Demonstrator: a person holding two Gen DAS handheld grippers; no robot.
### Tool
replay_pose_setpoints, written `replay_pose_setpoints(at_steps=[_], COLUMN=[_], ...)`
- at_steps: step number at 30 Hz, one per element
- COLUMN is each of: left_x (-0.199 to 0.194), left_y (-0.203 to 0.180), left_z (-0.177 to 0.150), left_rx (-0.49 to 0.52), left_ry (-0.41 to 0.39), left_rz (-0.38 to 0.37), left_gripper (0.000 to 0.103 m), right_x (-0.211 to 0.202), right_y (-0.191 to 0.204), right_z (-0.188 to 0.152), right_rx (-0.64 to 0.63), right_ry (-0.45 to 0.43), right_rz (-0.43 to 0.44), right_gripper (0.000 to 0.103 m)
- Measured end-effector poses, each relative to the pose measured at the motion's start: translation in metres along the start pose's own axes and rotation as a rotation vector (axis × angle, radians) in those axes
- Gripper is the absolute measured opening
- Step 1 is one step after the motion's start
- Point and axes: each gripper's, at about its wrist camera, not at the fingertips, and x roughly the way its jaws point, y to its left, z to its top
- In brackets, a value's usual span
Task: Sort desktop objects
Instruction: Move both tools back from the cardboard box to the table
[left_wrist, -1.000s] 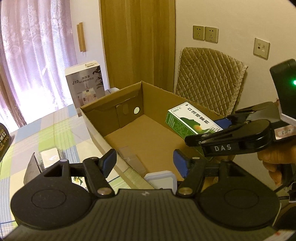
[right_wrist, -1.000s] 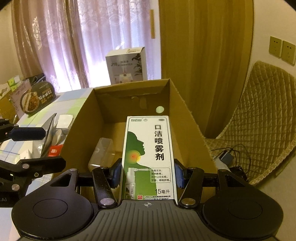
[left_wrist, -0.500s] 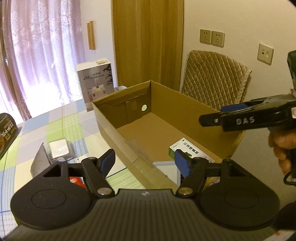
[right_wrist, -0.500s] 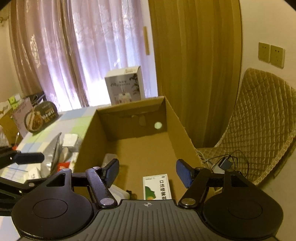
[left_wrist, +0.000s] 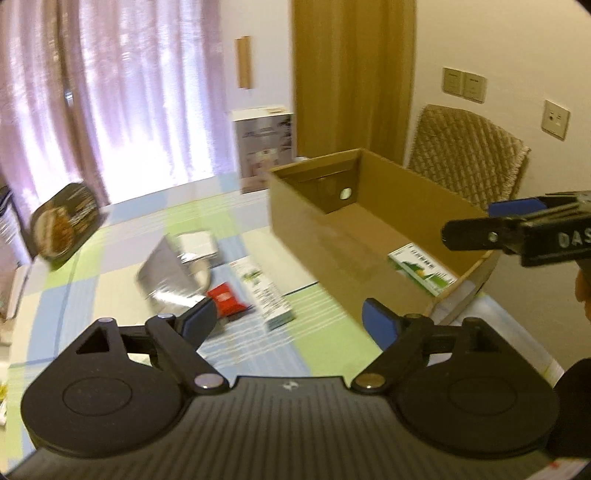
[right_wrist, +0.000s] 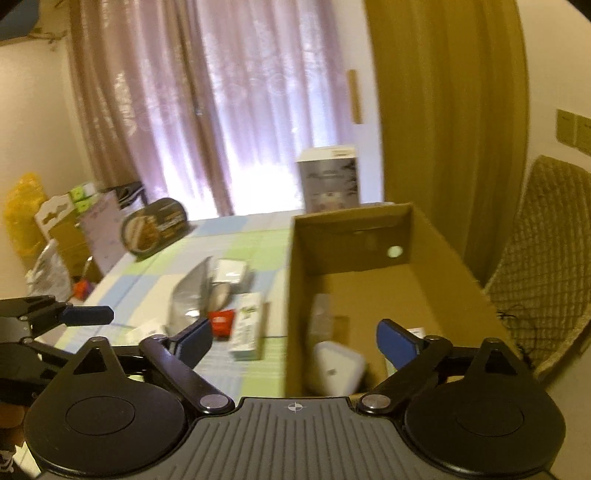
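The open cardboard box stands on the table's right side. A green-and-white spray carton lies flat on its floor, with a white rounded case near the front wall. On the checked tablecloth lie a long green-white carton, a red packet and a silver pouch. My left gripper is open and empty above the cloth, short of those items. My right gripper is open and empty, raised over the box's near left wall.
A grey appliance carton stands behind the box. A dark oval food tray leans at the table's far left. A quilted chair sits right of the box. Bags and cartons crowd the room's left side.
The right gripper opened and let the spray carton drop into the box, then lifted back. Both grippers swung left, bringing the items on the tablecloth into view.
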Motion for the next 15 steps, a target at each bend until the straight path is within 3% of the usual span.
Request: replay_pose_setpoints(at_steps=[9, 15], left_x=[-0.052, -0.08], left_y=[0.053, 0.084], left_z=[-0.036, -0.062], left_rx=[-0.049, -0.092], left_ry=[0.023, 0.053], left_rz=[0.135, 0.227], left_gripper=[0.1, 0.102], right_x=[-0.001, 0.009], right_y=[0.063, 0.095], right_z=[-0.017, -0.031], right_rx=[-0.063, -0.105], right_ry=[0.024, 0.054], right_rz=[0.087, 0.154], right_gripper=[0.1, 0.101])
